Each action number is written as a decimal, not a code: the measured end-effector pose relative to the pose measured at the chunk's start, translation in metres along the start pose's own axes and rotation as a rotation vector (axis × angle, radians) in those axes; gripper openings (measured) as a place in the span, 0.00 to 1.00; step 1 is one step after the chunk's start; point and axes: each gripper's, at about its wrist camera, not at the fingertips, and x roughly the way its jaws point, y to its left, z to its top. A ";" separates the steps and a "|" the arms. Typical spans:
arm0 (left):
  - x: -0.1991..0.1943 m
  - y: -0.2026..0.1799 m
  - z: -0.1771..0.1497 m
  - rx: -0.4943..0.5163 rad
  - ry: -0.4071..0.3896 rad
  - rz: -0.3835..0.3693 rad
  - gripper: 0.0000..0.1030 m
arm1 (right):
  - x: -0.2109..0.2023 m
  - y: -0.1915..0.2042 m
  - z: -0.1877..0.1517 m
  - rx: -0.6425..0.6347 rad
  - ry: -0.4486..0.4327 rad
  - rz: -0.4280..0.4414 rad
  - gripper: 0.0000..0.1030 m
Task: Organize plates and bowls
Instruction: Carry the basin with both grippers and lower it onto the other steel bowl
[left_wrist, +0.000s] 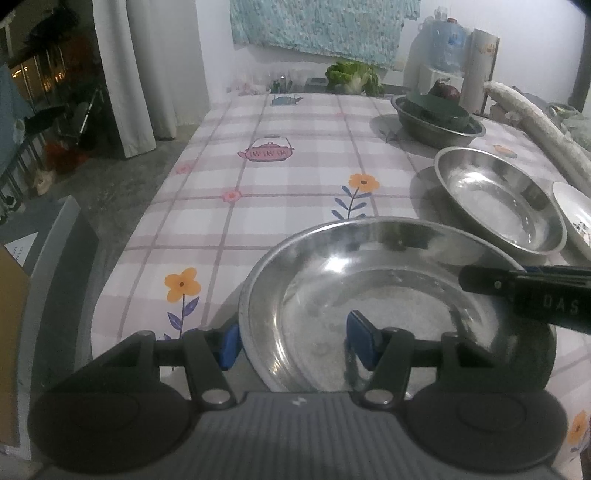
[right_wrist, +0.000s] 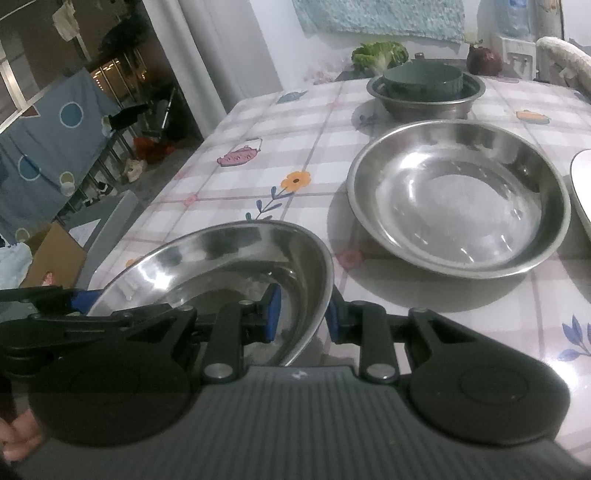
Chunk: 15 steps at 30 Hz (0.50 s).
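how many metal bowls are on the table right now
3. The shallow steel bowl nearest, its rim between the jaws of both grippers; a second shallow steel bowl beyond it; a deeper steel bowl at the back holding a green dish. Others may sit out of view.

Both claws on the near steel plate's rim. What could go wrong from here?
1. Left claw and right claw each only straddle the thin rim of the near plate; neither looks clamped, so the slick steel may slip.
2. The second plate sits close, with a white dish beside it; a swing that way may clank into them.
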 end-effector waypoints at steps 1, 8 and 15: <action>-0.001 0.000 0.000 0.000 -0.002 0.000 0.58 | -0.001 0.000 0.000 0.000 -0.001 0.001 0.24; -0.008 -0.001 0.001 0.001 -0.022 -0.001 0.58 | -0.005 0.003 0.001 -0.010 -0.012 0.005 0.24; -0.011 -0.001 0.002 0.002 -0.035 -0.002 0.58 | -0.008 0.003 0.001 -0.014 -0.019 0.005 0.24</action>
